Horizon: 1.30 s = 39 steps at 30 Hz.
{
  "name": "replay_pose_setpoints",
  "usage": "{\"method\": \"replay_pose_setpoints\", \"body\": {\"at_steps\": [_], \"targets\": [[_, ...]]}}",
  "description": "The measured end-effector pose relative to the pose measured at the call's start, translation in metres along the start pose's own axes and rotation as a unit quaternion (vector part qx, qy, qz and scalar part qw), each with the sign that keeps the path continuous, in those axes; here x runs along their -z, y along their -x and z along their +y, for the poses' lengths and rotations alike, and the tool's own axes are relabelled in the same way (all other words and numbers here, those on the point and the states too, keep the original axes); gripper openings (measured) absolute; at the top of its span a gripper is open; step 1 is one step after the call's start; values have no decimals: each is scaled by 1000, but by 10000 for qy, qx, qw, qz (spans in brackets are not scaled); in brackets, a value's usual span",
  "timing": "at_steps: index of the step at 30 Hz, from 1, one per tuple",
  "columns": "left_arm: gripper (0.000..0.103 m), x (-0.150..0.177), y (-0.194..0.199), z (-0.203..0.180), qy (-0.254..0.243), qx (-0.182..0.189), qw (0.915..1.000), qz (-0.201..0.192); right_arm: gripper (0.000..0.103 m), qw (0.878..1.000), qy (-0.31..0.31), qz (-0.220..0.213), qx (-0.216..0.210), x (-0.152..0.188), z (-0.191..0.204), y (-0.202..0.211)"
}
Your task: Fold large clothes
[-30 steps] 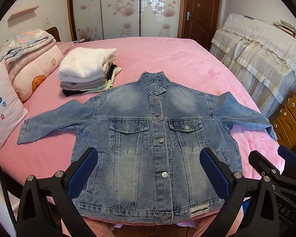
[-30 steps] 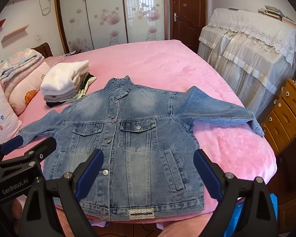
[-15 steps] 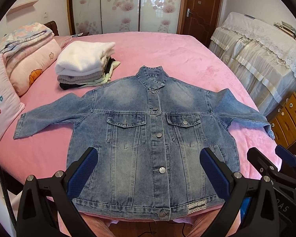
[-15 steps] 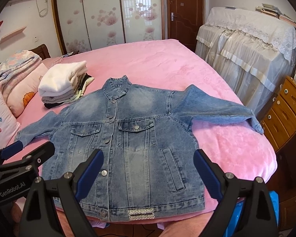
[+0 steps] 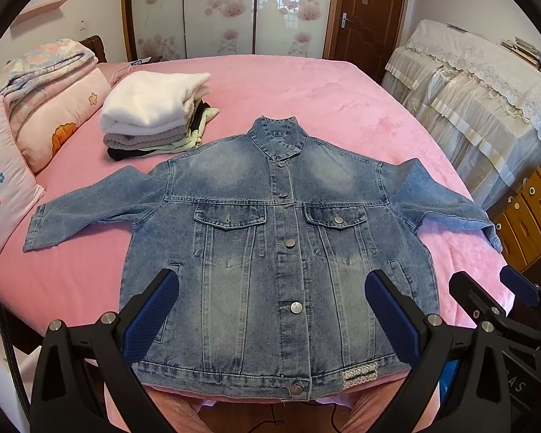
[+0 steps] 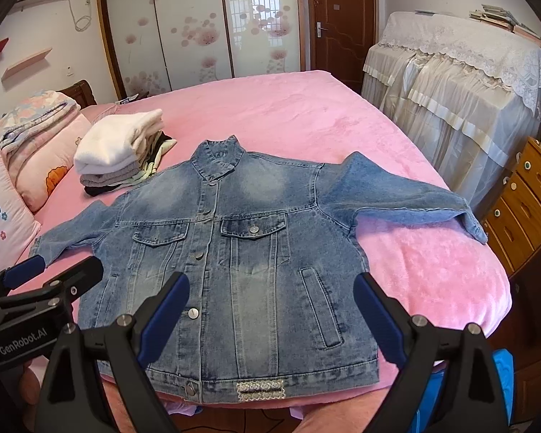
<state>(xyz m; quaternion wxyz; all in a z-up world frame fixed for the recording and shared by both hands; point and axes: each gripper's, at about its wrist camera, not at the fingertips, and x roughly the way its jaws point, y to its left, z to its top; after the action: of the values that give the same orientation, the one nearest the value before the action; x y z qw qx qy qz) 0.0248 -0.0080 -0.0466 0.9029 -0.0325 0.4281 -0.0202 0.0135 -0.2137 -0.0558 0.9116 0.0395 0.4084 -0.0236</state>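
A home bedroom is shown: a pink-covered bed (image 5: 306, 101), pillows (image 5: 3, 195) at the left, floral sliding wardrobe doors (image 5: 220, 11) and a wooden door (image 5: 371, 18) at the far wall.

Both wrist views look from bed foot toward headboard, sharing jacket (image 5: 277, 252).

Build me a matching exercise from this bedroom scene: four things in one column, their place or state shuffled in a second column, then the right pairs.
Things
1. denim jacket
2. pile of folded clothes
3. left gripper
4. wooden door

Places or states
A. open, holding nothing
B. shut, on the far wall
C. spread flat, buttoned, sleeves out
D. stacked beside the pillows, white one on top

Pairs: 1-C, 2-D, 3-A, 4-B
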Motion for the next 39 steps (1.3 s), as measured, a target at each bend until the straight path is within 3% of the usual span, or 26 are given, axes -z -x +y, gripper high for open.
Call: {"method": "replay_pose_setpoints", "body": {"at_steps": [14, 22, 26, 33, 39], "targets": [[102, 0, -10, -6, -127, -29, 9998, 132, 93, 9994, -115, 74, -332, 3, -11, -12], [102, -18, -21, -27, -401, -324, 9985, 164, 93, 9983, -278, 73, -509, 0, -33, -25], [102, -38, -26, -46, -595, -172, 9980, 87, 93, 9978, -424, -24, -502, -13, -53, -31], [102, -85, -20, -98, -1189, -263, 9903, -663, 93, 9962, -598, -624, 50, -48, -101, -30], [102, -128, -26, -149, -1405, -91, 9811, -1325, 93, 9887, -798, -970, 821, -75, -163, -42]]}}
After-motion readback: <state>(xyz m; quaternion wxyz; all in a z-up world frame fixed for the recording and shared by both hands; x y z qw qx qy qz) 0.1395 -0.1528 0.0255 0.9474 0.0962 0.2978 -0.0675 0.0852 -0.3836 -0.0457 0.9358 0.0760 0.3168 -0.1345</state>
